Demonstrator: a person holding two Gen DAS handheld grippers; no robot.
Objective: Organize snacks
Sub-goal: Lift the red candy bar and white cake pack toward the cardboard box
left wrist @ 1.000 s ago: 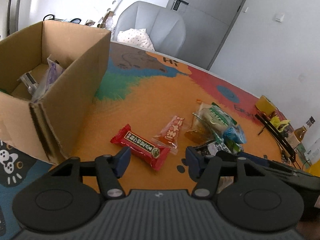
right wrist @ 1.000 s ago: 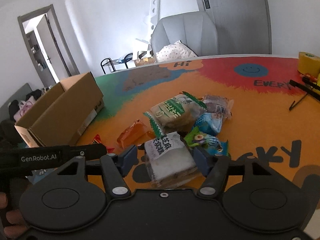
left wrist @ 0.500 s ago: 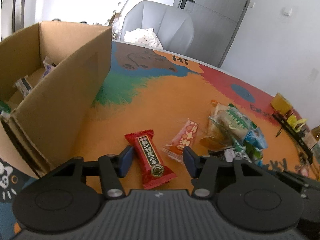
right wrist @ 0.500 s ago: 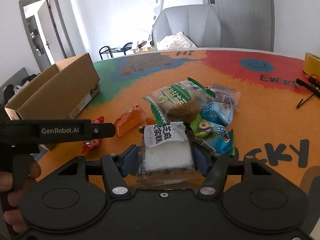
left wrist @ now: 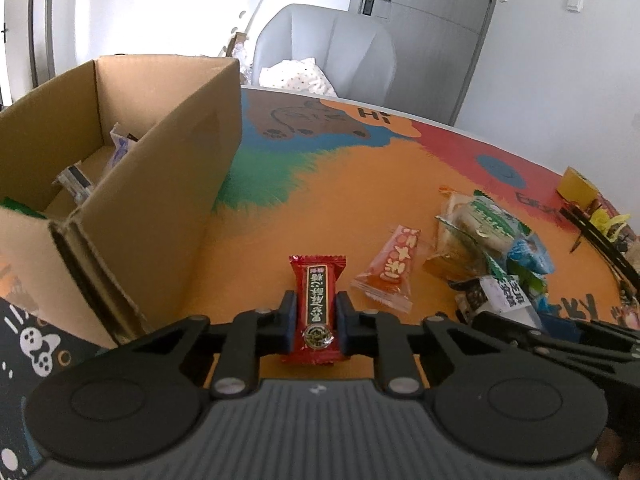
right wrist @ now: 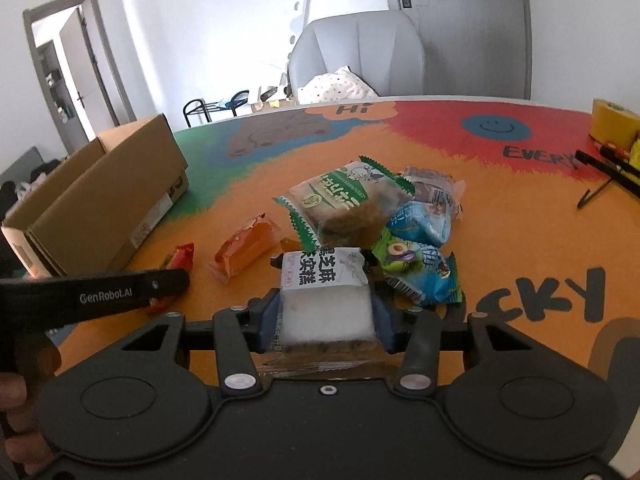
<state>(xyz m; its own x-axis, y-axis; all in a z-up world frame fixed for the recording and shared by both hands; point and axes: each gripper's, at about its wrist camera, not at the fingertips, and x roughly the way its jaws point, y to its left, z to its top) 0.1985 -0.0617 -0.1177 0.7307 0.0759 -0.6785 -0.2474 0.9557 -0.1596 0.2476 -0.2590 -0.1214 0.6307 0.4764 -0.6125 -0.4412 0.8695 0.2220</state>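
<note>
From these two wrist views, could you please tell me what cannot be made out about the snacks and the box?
- Cardboard box contents: left wrist view, the near wall hides most; right wrist view shows only its outside.
- Red snack bar: right wrist view, the left tongs cover nearly all of it.
- White cake pack: right wrist view, lower end hidden behind the right tongs.
- Brown packet: label too small.

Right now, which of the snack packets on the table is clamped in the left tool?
The red packet with the dark label: the left tool is shut on its sides. The orange packet beside it lies free, and the white cake packet sits in the right tool.
</note>
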